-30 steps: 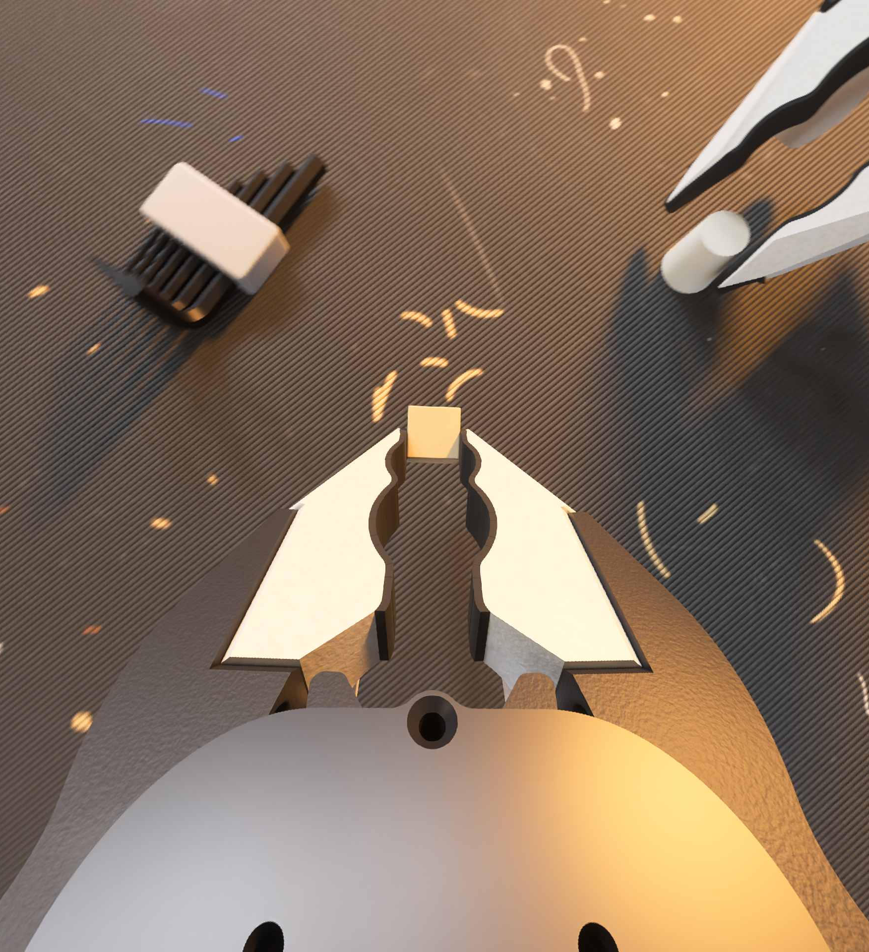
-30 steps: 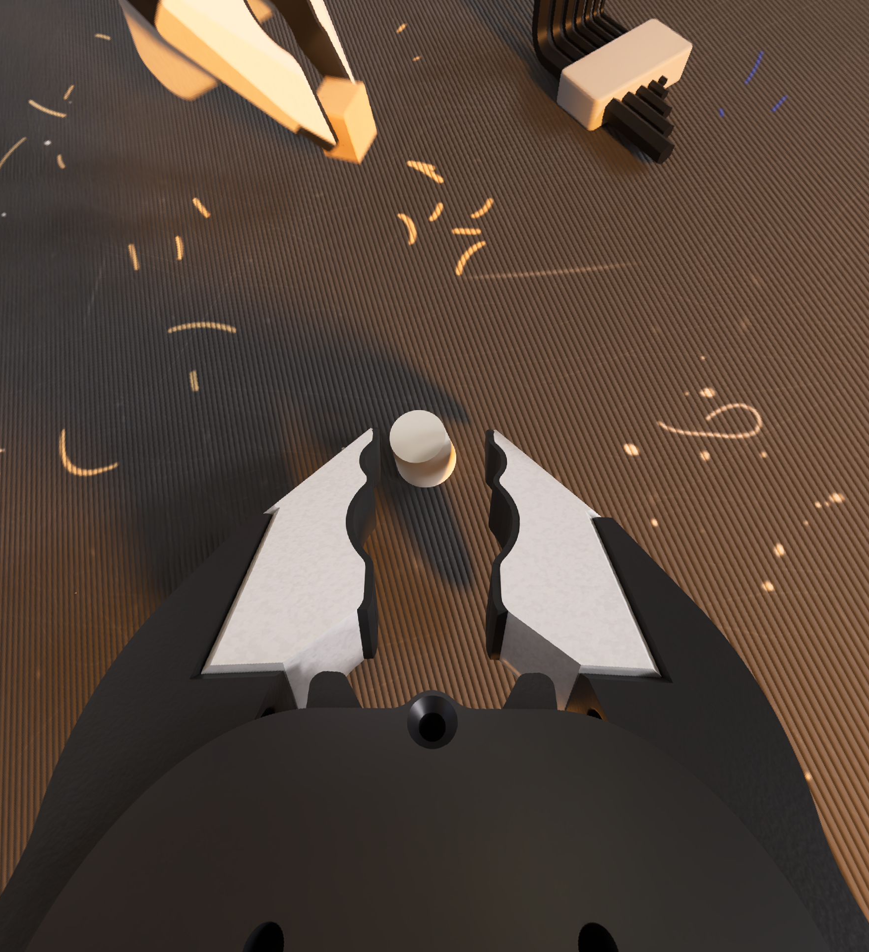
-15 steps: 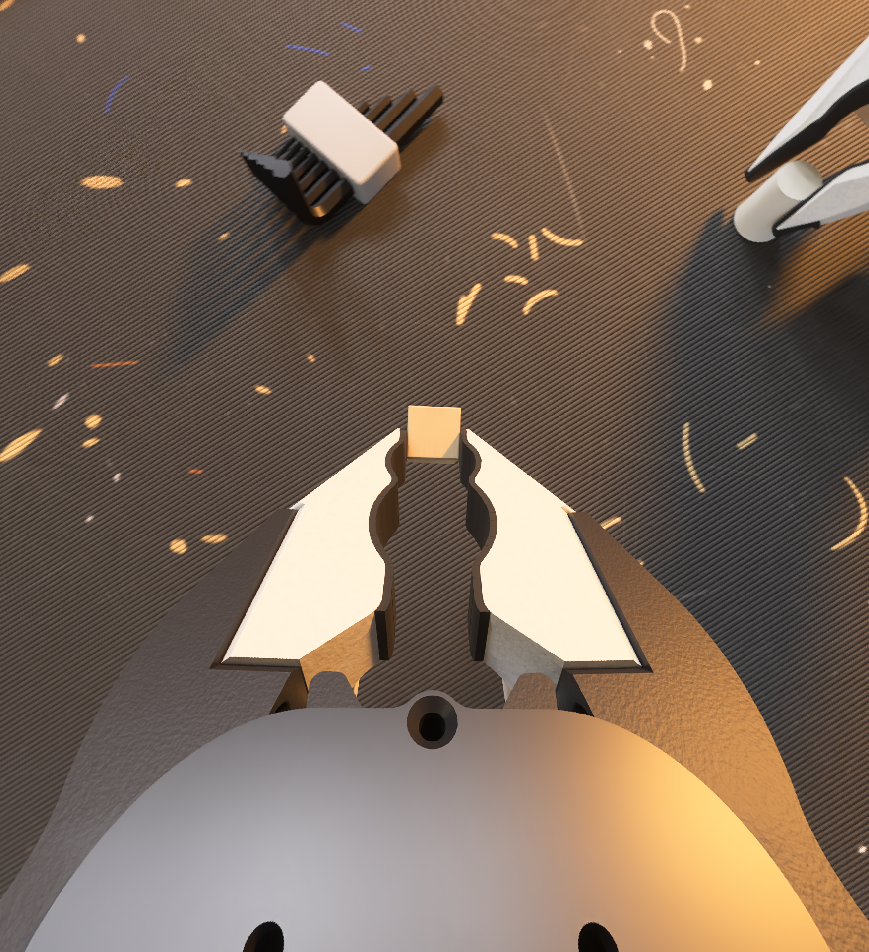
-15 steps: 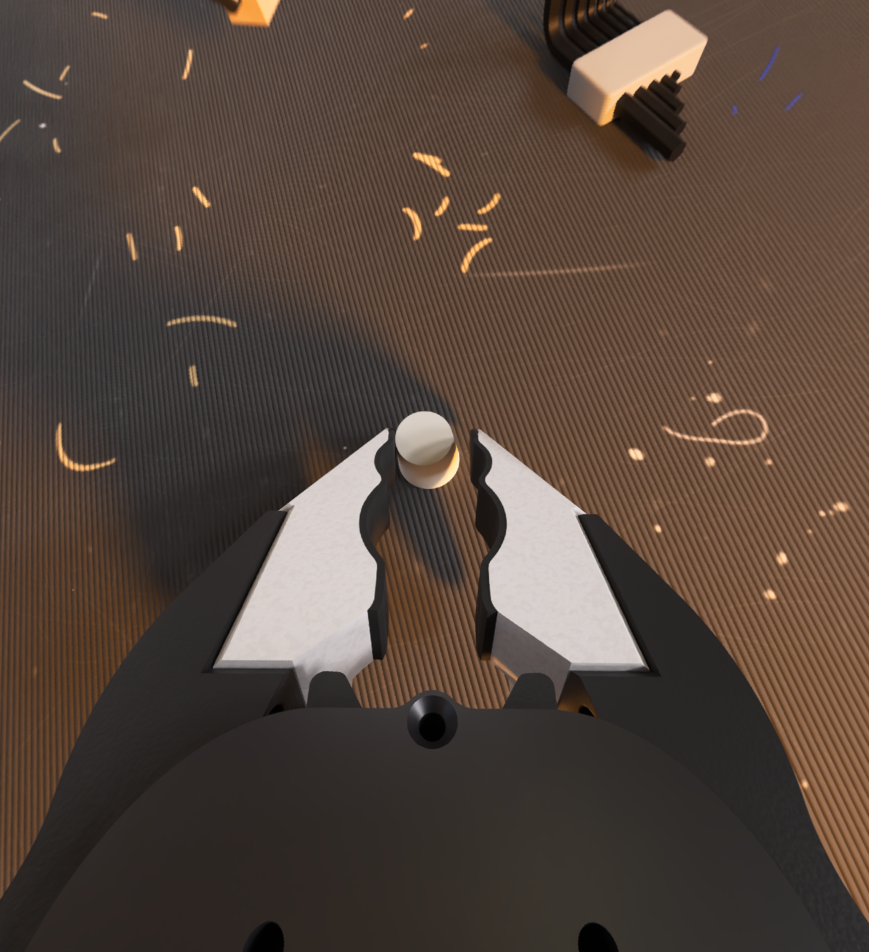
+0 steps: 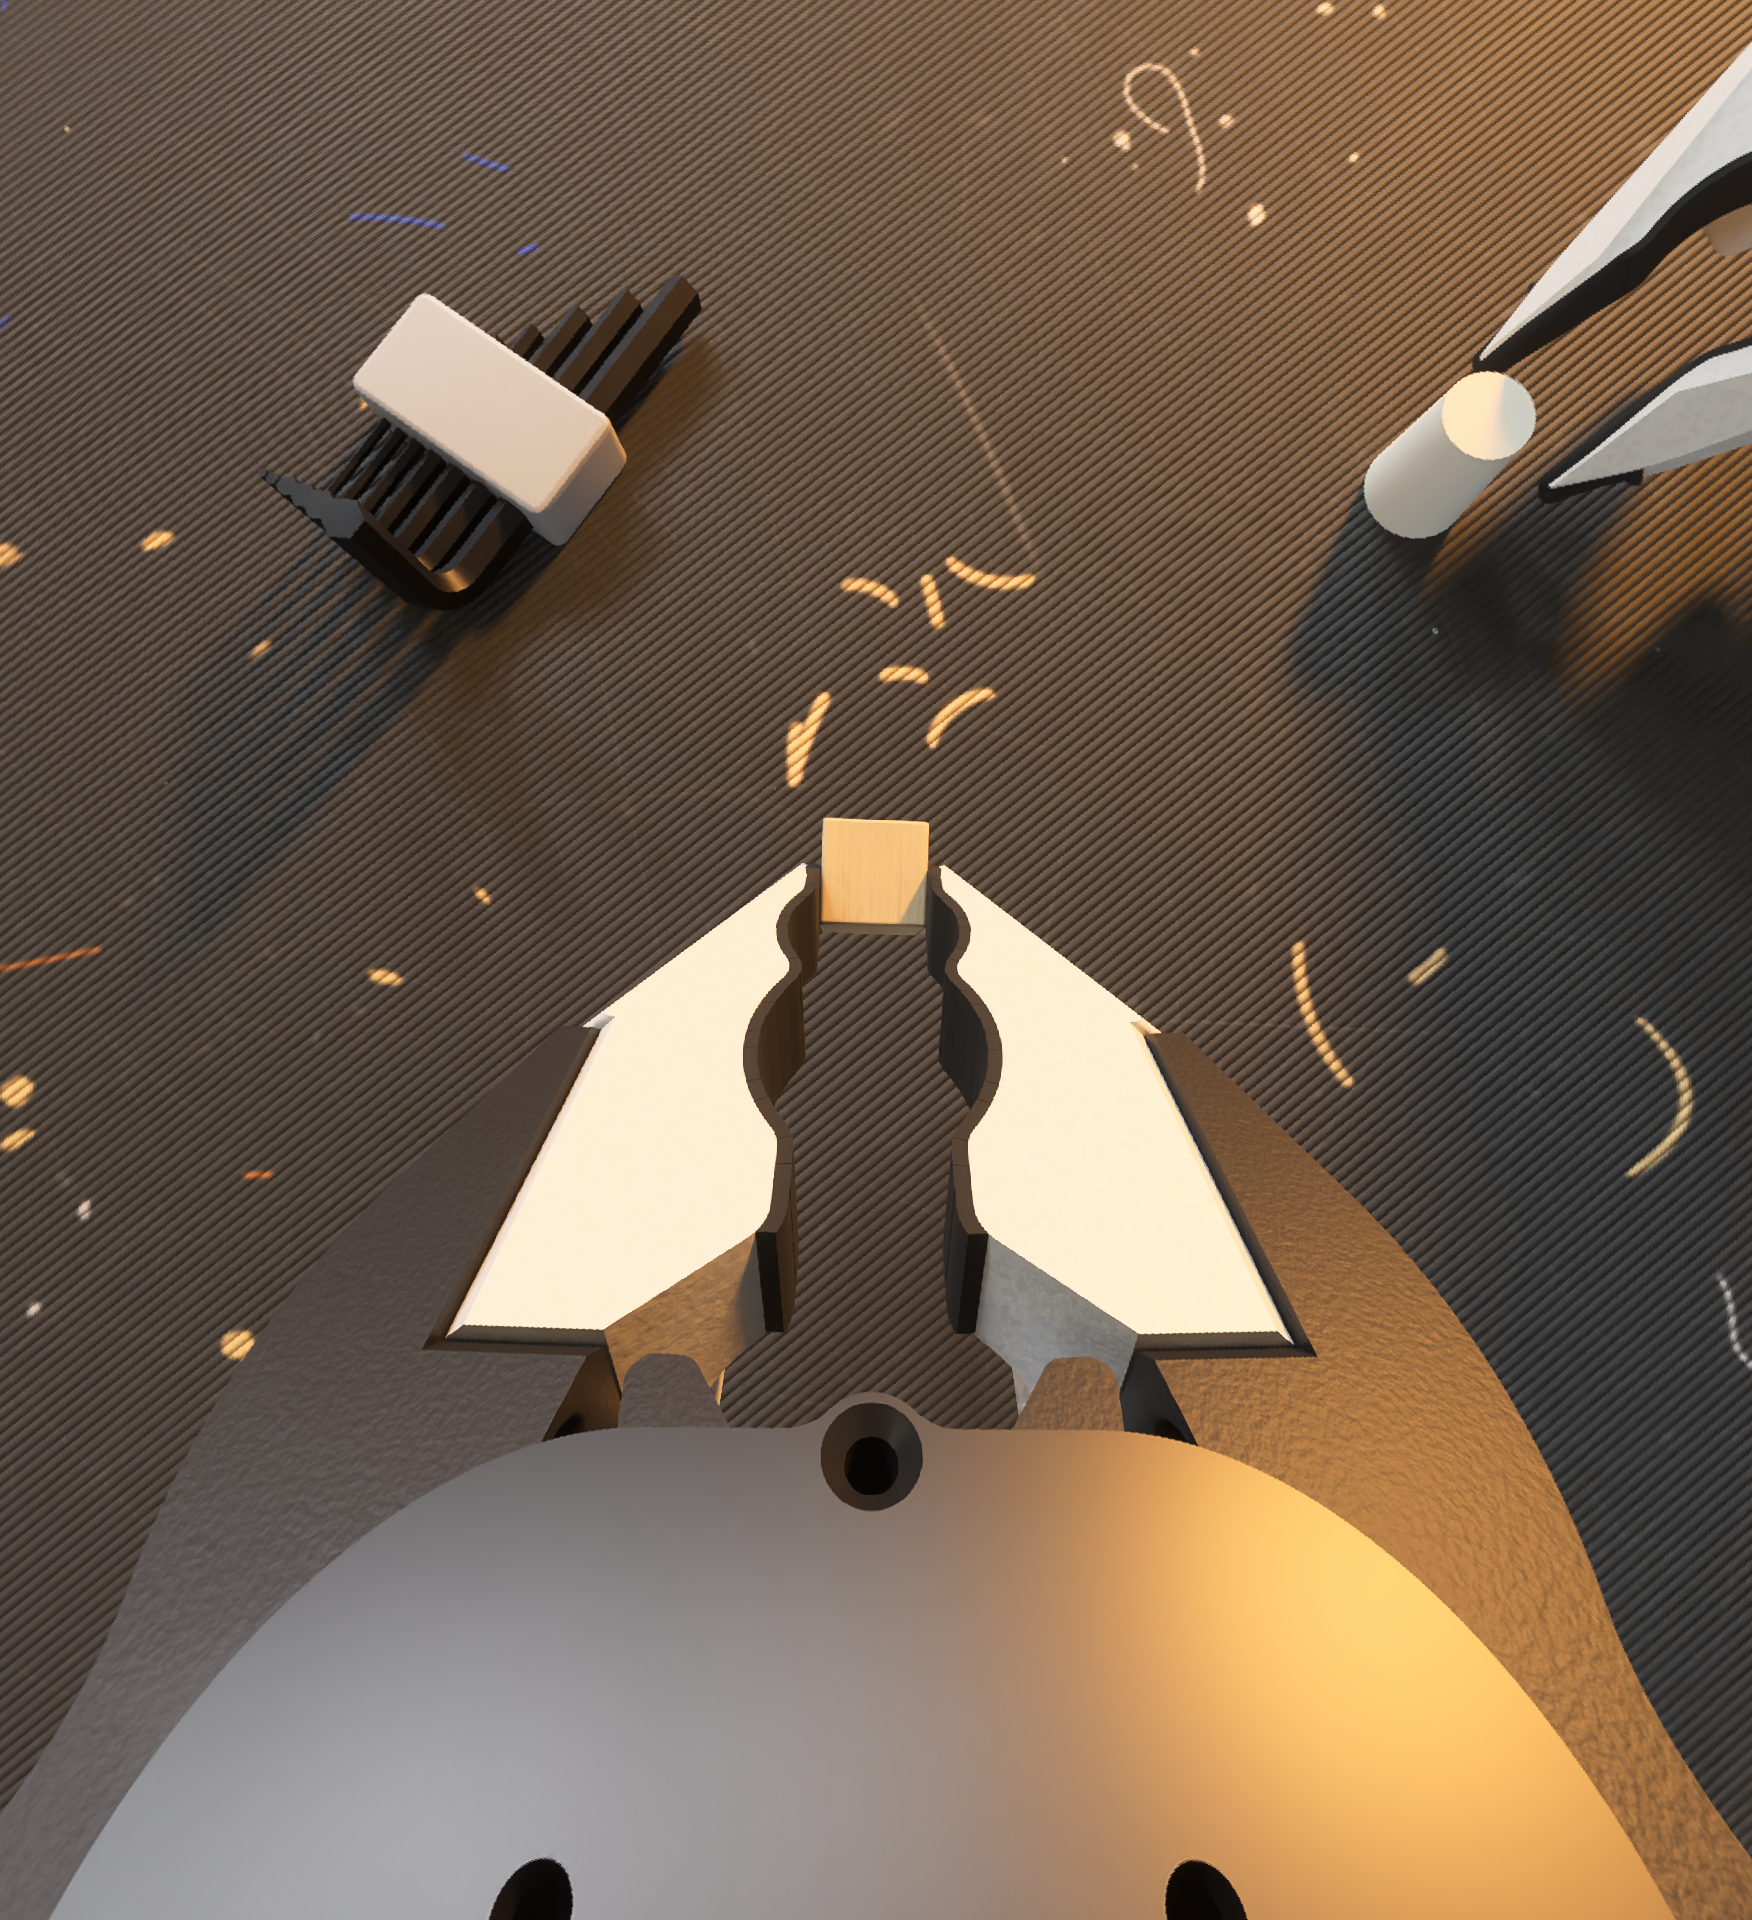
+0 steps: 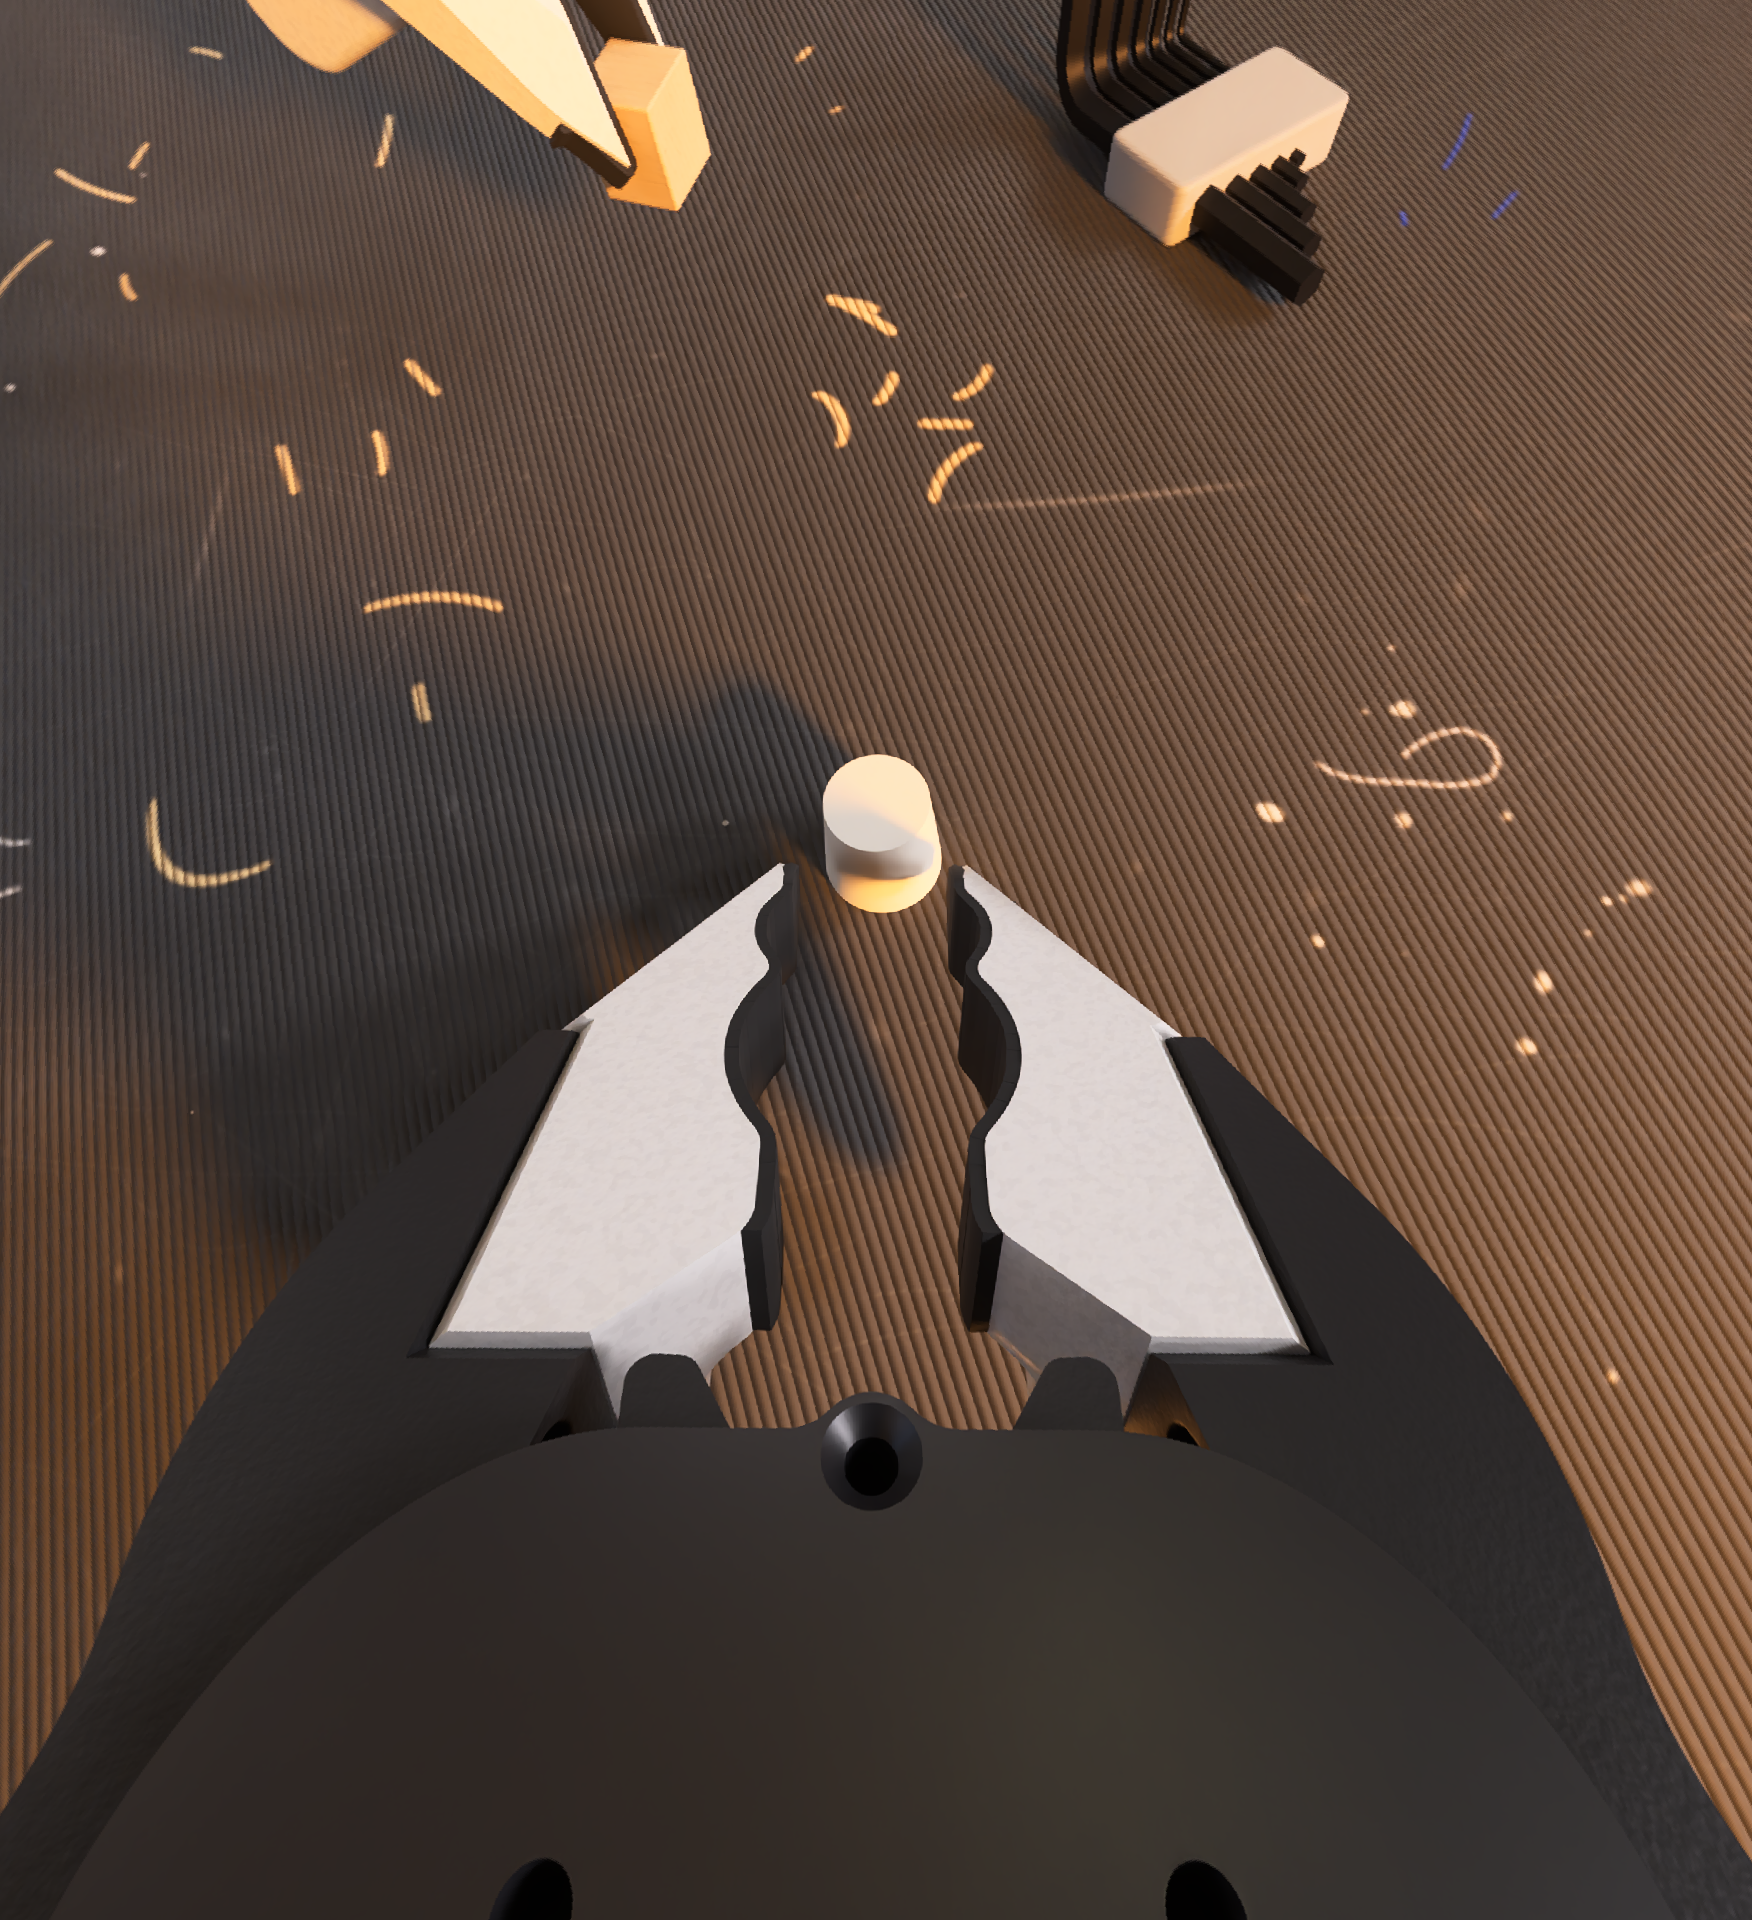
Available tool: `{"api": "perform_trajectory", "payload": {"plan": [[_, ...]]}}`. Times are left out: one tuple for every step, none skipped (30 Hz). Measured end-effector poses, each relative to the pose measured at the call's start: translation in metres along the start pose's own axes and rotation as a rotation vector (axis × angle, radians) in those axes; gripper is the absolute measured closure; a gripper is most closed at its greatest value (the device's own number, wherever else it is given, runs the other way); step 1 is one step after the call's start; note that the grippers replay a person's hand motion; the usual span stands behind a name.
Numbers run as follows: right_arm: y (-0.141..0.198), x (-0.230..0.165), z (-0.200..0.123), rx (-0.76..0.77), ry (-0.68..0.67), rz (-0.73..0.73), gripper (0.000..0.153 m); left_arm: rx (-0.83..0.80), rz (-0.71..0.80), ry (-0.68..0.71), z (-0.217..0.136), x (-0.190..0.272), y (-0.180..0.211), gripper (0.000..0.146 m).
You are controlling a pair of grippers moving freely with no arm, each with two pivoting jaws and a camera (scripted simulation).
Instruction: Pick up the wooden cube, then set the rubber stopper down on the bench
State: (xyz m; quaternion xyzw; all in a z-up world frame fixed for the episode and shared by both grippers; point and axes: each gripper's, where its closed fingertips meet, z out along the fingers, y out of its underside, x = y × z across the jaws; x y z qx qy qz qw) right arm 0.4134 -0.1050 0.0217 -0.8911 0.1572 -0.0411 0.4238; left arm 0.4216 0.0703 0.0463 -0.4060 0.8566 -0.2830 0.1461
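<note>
We count one wooden cube (image 5: 873,871), one rubber stopper (image 6: 880,833) and one set of black hex keys in a pale holder (image 5: 491,434), all near the cube on one ribbed bench (image 5: 1163,727), plus two grippers.

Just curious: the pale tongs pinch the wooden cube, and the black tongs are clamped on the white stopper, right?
No: the right wrist view shows the black tongs open, the stopper standing free. The pale tongs do pinch the cube.
</note>
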Motion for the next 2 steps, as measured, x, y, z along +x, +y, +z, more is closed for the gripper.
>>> {"api": "perform_trajectory", "payload": {"plan": [[0.0005, 0.0006, 0.0001, -0.003, 0.001, 0.004, 0.124, 0.000, 0.002, 0.000, 0.0005, 0.0004, -0.0004, 0.127], [0.0008, 0.0012, 0.0001, -0.004, 0.001, 0.010, 0.124, 0.000, 0.003, 0.000, 0.0005, 0.0008, -0.0007, 0.127]]}}
